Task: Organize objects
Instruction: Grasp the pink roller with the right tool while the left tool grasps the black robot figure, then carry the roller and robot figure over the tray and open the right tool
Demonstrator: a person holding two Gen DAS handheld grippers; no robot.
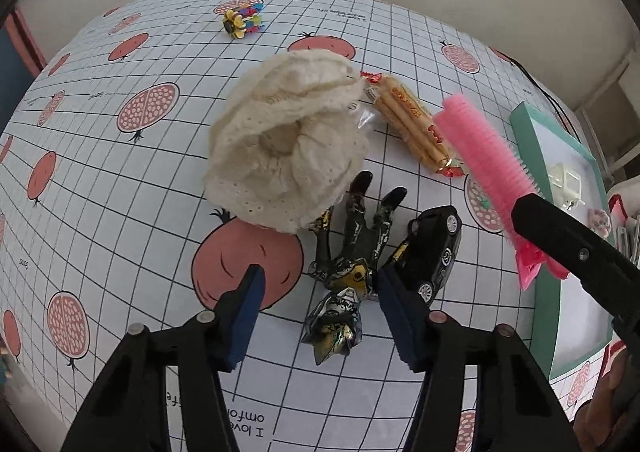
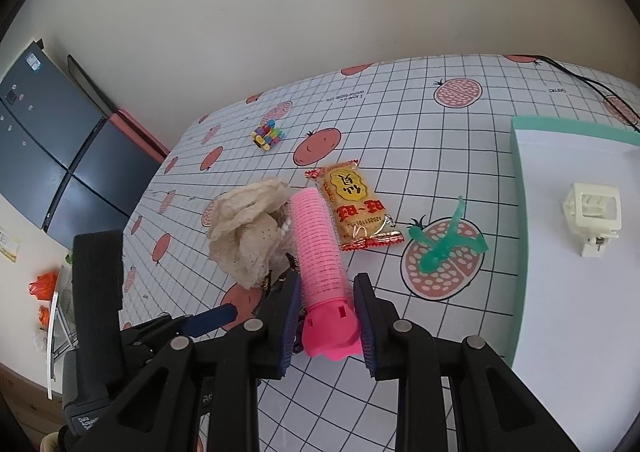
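Note:
My right gripper (image 2: 326, 326) is shut on a pink hair roller (image 2: 318, 248), held above the table; the same pink hair roller (image 1: 480, 156) shows in the left wrist view, sticking up from the right gripper's black finger (image 1: 576, 252). My left gripper (image 1: 320, 308) is open, low over a black and gold action figure (image 1: 348, 272) that lies between its pads. A black toy car (image 1: 434, 248) lies just right of the figure. A cream knitted cloth (image 1: 284, 136) is bunched up behind them. A yellow snack packet (image 2: 354, 204) and a green plastic figure (image 2: 444, 242) lie on the tablecloth.
A teal-rimmed white tray (image 2: 520, 180) at the right holds a cream hair claw (image 2: 594, 214). A small block toy of many colours (image 1: 242, 20) sits far back. A black cable (image 2: 580, 80) runs along the far right edge. A dark cabinet (image 2: 52, 156) stands left of the table.

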